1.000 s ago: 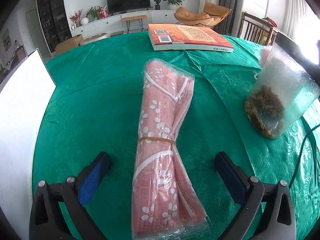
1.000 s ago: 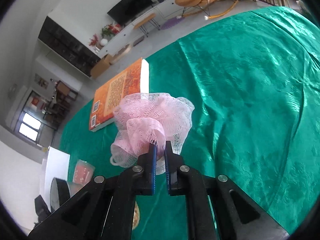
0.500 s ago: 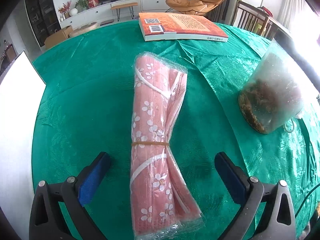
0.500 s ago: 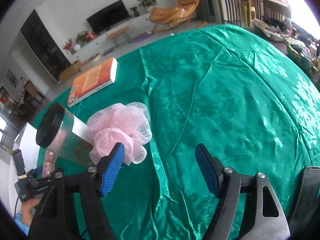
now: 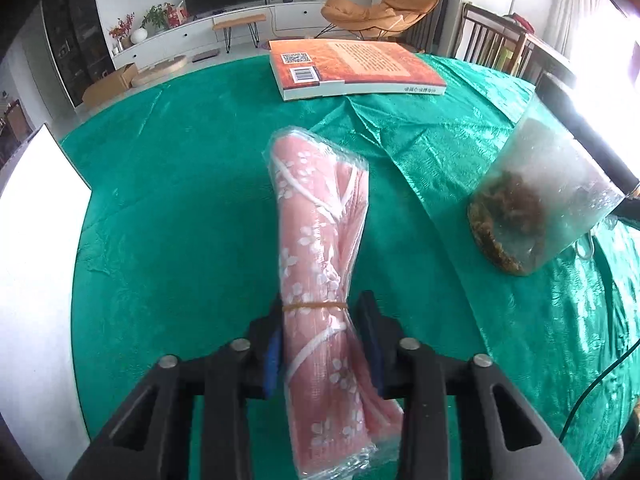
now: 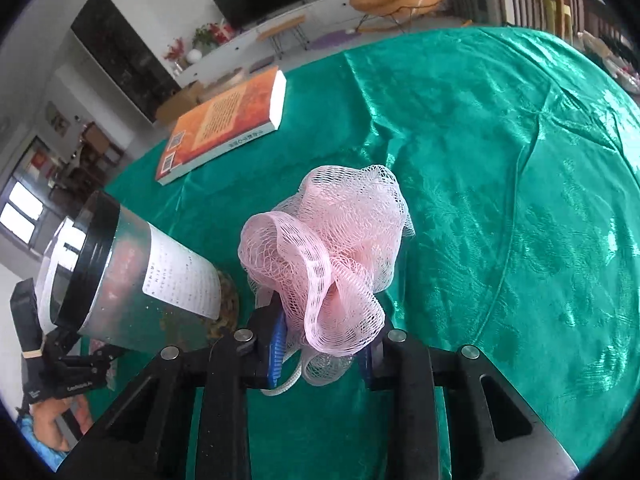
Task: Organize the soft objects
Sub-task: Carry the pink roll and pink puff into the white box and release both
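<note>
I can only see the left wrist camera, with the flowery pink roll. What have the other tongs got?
Observer: The right tongs have just been closing on a pink mesh bath puff, which fills the gap between them.
Kid: Does it have a string?
Observer: Yes, a white cord loop hangs under it.
Kid: What's on the other side of the jar?
Observer: A white printed label.
</note>
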`<action>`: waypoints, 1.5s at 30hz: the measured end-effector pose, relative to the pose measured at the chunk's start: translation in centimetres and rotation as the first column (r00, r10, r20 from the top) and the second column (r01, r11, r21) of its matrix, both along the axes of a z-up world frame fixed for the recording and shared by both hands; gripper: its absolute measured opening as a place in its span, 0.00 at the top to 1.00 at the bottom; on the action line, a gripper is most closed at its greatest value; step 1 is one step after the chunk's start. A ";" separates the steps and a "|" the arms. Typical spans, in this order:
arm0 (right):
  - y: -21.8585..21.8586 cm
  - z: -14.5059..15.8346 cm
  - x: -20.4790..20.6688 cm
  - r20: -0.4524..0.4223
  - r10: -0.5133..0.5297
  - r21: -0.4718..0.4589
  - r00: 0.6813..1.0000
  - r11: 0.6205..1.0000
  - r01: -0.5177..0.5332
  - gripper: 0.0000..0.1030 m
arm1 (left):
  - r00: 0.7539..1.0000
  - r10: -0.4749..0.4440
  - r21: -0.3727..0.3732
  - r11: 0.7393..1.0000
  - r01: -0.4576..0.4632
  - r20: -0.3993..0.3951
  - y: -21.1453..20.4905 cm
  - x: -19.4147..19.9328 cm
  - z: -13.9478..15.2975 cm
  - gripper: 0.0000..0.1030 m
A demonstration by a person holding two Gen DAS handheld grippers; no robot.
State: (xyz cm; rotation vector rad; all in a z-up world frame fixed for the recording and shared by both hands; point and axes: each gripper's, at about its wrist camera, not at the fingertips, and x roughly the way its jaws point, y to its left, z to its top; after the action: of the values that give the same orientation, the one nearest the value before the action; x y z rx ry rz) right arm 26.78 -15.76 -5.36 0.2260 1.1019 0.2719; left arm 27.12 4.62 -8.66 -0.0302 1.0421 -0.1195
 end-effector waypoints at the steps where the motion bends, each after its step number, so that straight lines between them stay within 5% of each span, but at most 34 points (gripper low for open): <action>1: -0.2 0.7 -0.8 0.020 -0.003 -0.019 1.000 1.000 0.004 0.71 | 1.000 0.006 -0.050 0.999 -0.006 0.010 0.3 -0.2 0.4 0.71; 10: 0.1 10.5 -8.4 0.182 0.001 -0.089 0.983 0.996 0.016 0.71 | 0.982 0.078 -0.280 0.960 -0.027 0.170 4.0 -7.6 9.0 0.72; 15: 8.1 16.4 -12.4 0.236 0.163 -0.051 0.958 0.986 -0.156 0.71 | 0.959 0.124 -0.269 0.962 -0.053 0.254 9.5 -14.9 14.6 0.72; 19: 18.1 18.7 -15.8 0.254 0.336 0.040 0.907 0.933 -0.357 0.71 | 0.932 0.238 -0.237 0.956 -0.174 0.273 16.9 -21.2 16.8 0.72; 25: 33.3 18.2 -20.2 0.221 0.545 0.171 0.809 0.794 -0.583 0.69 | 0.880 0.412 -0.029 0.908 -0.417 0.237 25.1 -27.1 15.6 0.69; 26: 35.4 17.6 -20.8 0.205 0.576 0.183 0.791 0.772 -0.609 0.59 | 0.872 0.436 0.004 0.894 -0.448 0.221 25.7 -27.6 14.9 0.59; 27: 37.4 16.8 -21.2 0.174 0.606 0.200 0.776 0.750 -0.630 0.41 | 0.863 0.461 0.030 0.879 -0.476 0.207 26.2 -28.0 14.2 0.34; 29: 40.4 14.7 -21.9 0.098 0.656 0.243 0.749 0.714 -0.657 0.28 | 0.847 0.485 0.056 0.860 -0.507 0.219 26.4 -29.0 13.6 0.06; 33: 42.1 12.7 -23.1 0.061 0.684 0.215 0.727 0.703 -0.678 0.28 | 0.831 0.473 0.120 0.844 -0.523 0.293 25.1 -30.4 13.5 0.05; 40: 41.1 13.0 -24.4 0.106 0.682 0.036 0.724 0.725 -0.688 0.28 | 0.747 0.589 0.142 0.748 -0.648 0.309 24.4 -31.7 14.8 0.05; 45: 41.1 13.0 -25.1 0.117 0.683 -0.025 0.721 0.727 -0.686 0.28 | 0.739 0.594 0.188 0.725 -0.663 0.317 24.1 -32.1 15.3 0.05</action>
State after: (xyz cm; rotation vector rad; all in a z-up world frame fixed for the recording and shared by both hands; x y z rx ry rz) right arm 1.67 25.37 7.65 -0.2009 1.0274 0.9579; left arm -5.02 28.71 6.61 -0.1050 0.7498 0.6539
